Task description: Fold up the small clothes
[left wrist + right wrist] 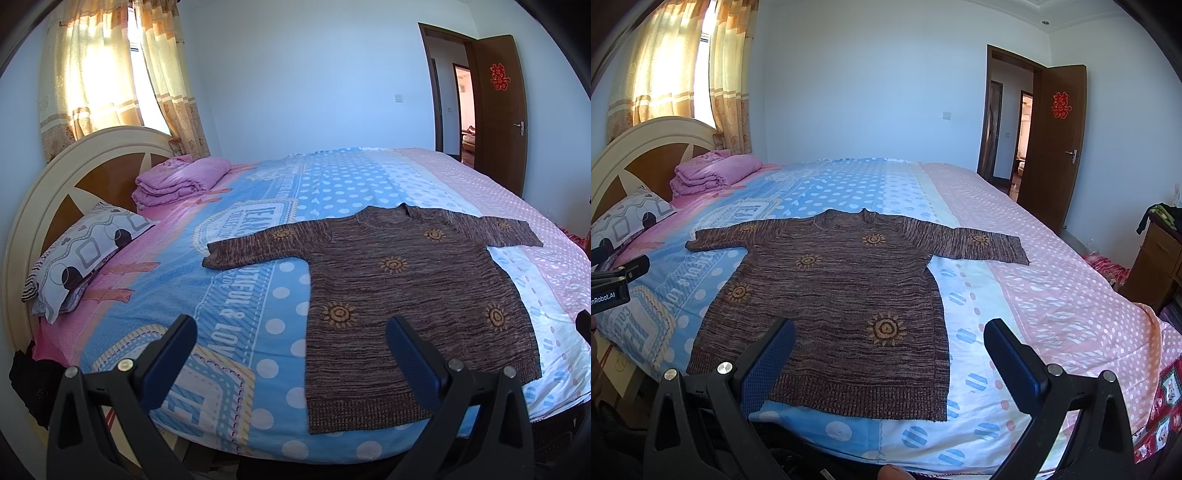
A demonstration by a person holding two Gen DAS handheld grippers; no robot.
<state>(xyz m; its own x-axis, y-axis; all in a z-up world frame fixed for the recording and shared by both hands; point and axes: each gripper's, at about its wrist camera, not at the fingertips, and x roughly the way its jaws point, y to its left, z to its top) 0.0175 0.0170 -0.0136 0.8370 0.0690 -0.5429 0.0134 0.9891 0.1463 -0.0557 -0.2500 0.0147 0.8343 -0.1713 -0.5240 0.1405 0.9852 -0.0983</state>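
Note:
A brown knitted sweater (406,295) with yellow sun motifs lies flat on the bed, sleeves spread out to both sides, hem toward me. It also shows in the right wrist view (842,295). My left gripper (291,325) is open and empty, held above the near edge of the bed by the sweater's lower left corner. My right gripper (890,328) is open and empty, held above the sweater's hem at its right side. The left gripper's body shows at the left edge of the right wrist view (613,280).
The bed (258,229) has a blue, white and pink dotted cover. A patterned pillow (81,254) and a folded pink quilt (181,181) lie by the headboard (40,206). An open brown door (1052,147) stands at the back right. A wooden cabinet (1160,258) stands at the right.

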